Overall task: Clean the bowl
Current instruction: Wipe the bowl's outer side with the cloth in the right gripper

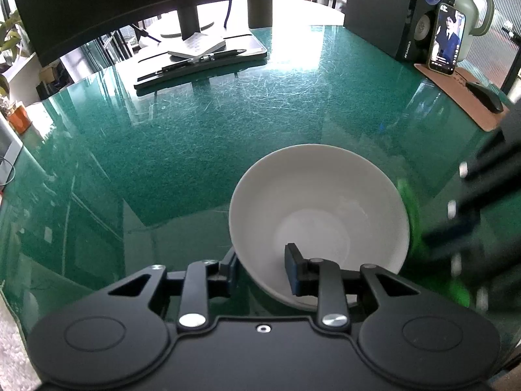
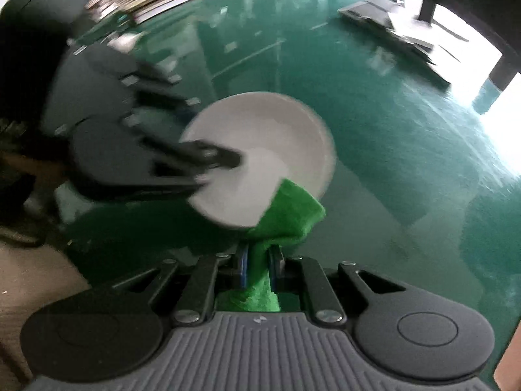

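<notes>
The white bowl (image 1: 319, 208) sits tilted on the green glass-topped worktop (image 1: 202, 130), its mouth turned up toward the left wrist camera and its inside bare and pale. The left claw (image 1: 262, 268) is clamped on the bowl's near wall: one blue-padded finger lies inside the bowl, the other outside against the wall, with the rim pinched between them. In the right wrist view the same bowl (image 2: 260, 150) shows blurred, with the left claw (image 2: 208, 159) reaching in from the left side onto its rim.

The right claw (image 2: 260, 264) is closed tight on a bright green cloth (image 2: 289, 211), whose bunched end presses against the bowl's rim and outer wall on the side nearest that camera. From the left wrist view the cloth (image 1: 410, 208) appears as a green smear just beside the bowl's right edge, next to the blurred dark frame of the right claw.

Farther back on the worktop lie a black folder (image 1: 202, 62) with pens and a notepad, a black speaker (image 1: 420, 16), a phone (image 1: 446, 39) leaning against it with its screen lit, a pale green kettle (image 1: 472, 6), and a mouse (image 1: 485, 96) on a brown mat.
</notes>
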Demonstrator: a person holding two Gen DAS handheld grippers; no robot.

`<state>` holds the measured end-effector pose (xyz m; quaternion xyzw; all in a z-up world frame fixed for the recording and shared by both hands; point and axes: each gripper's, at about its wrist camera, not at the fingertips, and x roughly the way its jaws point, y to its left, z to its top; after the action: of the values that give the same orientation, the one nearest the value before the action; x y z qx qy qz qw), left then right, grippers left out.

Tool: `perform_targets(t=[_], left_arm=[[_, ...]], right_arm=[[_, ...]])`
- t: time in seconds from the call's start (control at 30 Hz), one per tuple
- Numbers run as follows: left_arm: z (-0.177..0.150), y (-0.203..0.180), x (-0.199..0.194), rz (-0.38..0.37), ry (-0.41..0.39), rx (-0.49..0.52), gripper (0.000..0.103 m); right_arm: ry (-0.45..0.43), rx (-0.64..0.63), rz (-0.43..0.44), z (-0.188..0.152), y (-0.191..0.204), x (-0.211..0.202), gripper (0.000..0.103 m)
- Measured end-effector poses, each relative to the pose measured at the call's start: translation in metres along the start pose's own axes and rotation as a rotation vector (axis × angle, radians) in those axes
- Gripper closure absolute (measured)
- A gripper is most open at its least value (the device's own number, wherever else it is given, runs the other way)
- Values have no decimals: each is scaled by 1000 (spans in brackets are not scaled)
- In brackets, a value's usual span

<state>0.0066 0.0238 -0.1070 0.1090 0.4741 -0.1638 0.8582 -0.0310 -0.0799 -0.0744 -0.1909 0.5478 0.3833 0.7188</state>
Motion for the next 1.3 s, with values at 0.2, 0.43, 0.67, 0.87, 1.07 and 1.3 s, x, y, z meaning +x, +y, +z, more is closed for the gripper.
perform_targets(t=[0.2, 0.43, 0.67, 0.87, 1.07, 1.3], left_arm=[[0, 0, 0, -1, 1, 3, 74], [1, 0, 0, -1, 0, 7, 74], [2, -1, 1, -1, -1, 9, 74], [2, -1, 1, 0, 0, 13, 74], [2, -2, 1, 4, 1, 20, 74], [1, -2, 1, 5, 3, 21, 74]], right_arm=[[-25, 19, 54, 1, 5, -3, 91], [-22, 103, -88, -5, -30, -7, 91], [10, -21, -31, -4, -6, -3, 90], [6, -1, -123, 5, -30, -8, 89], [41, -87, -100, 7, -21, -3, 87], [62, -144, -134, 21, -36, 2, 87]])
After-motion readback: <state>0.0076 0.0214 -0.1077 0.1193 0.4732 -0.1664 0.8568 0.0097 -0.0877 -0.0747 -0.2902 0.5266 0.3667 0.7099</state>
